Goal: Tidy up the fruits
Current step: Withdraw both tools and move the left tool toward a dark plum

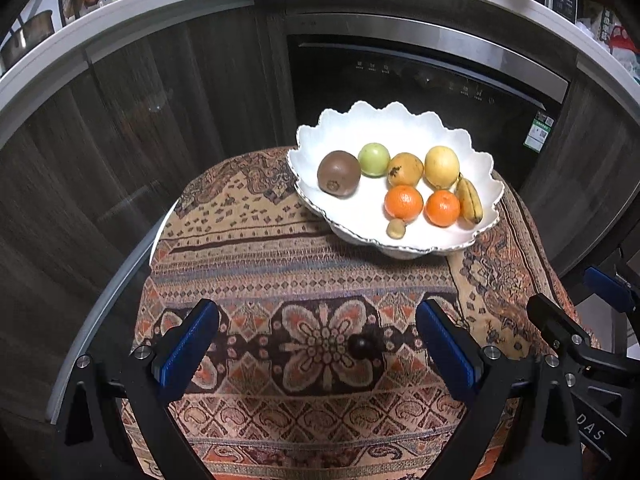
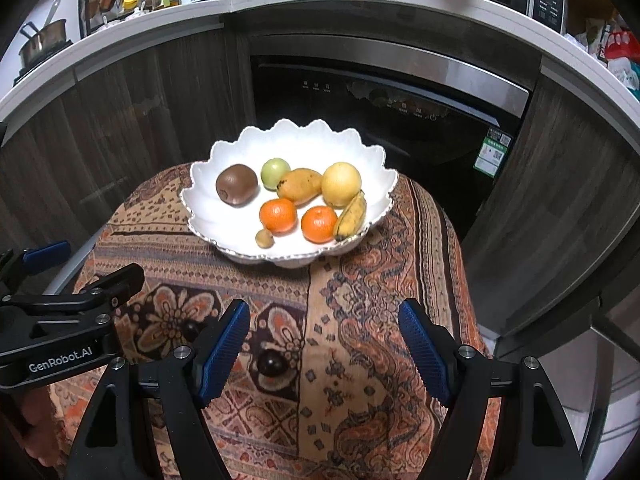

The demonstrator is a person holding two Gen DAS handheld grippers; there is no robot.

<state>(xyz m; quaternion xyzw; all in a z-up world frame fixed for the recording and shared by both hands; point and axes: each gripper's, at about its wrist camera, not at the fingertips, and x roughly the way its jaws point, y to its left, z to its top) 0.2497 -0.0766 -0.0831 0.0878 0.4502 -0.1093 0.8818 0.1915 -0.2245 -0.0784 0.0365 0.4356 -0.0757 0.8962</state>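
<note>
We've got both claws, left gripper and right gripper, wide open and empty; a dark plum sits on the cloth between each pair of fingers.

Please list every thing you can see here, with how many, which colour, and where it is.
bowl: 1, white, scalloped, far end of cloth
kiwi: 1, brown, bowl
green fruit: 1, bowl
mango: 1, yellow-orange, bowl
yellow fruit: 1, bowl
oranges: 2, bowl
banana: 1, yellow, bowl's rim
small fruit: 1, tan, bowl
dark fruit: 1, on cloth
cloth: 1, patterned, covers table
oven: 1, black, behind
left gripper: open
right gripper: open
</note>
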